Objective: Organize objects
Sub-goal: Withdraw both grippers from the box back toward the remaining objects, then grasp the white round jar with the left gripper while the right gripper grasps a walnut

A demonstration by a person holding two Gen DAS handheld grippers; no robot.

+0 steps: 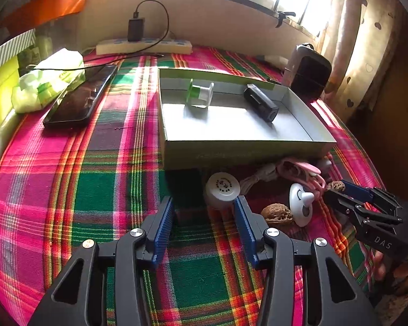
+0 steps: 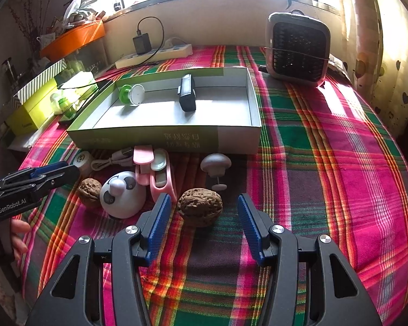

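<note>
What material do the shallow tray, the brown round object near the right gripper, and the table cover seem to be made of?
Shallow tray: likely cardboard, matte, with thin folded walls and a printed green side.
Brown round object: apparently a real walnut, with a rough, wrinkled, dull shell.
Table cover: woven fabric, probably cotton or similar; plaid threads and soft creases show.

phone [image 1: 80, 97], power strip [image 2: 155, 55], perhaps a small fan [image 2: 299, 47].

L+R wrist cams, low, facing window, sharing tray [image 1: 242, 150]
</note>
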